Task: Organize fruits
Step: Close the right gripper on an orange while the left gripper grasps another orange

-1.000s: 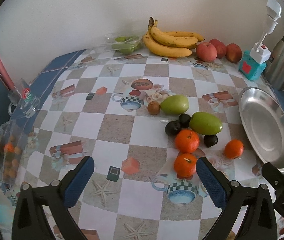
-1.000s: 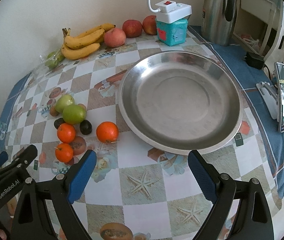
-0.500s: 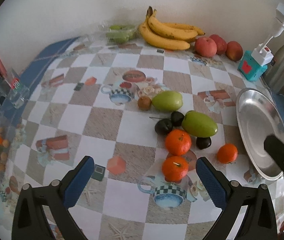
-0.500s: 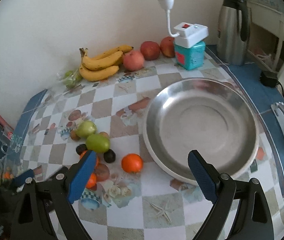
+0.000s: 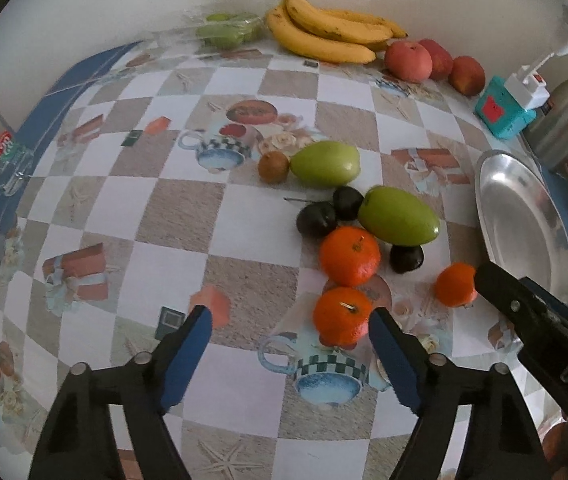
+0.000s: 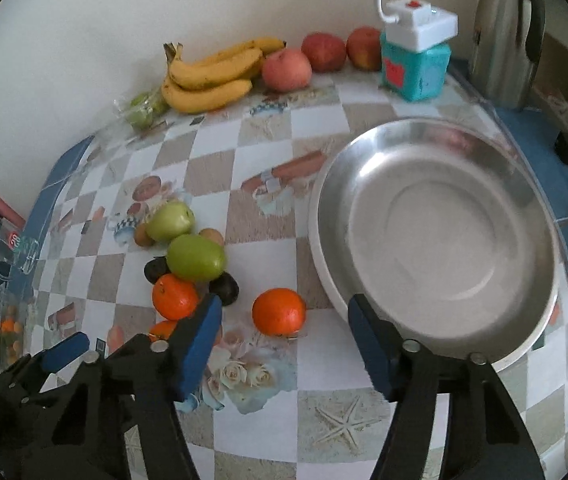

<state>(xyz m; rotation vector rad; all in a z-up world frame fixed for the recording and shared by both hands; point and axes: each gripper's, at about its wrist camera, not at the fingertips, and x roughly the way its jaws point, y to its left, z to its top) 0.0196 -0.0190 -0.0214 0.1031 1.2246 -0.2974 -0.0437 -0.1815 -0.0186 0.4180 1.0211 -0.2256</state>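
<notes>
While both grippers' jaws close on air, the nearer green mango (image 5: 399,216) lies lengthwise toward the steel plate (image 5: 523,216).

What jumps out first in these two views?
The cluster of oranges, green mangoes and dark plums mid-table, with one orange sitting apart near the big empty steel plate on the right. Bananas and red apples line the back wall. Both grippers, left gripper and right gripper, hover over oranges, jaws closing, nothing gripped.
</notes>
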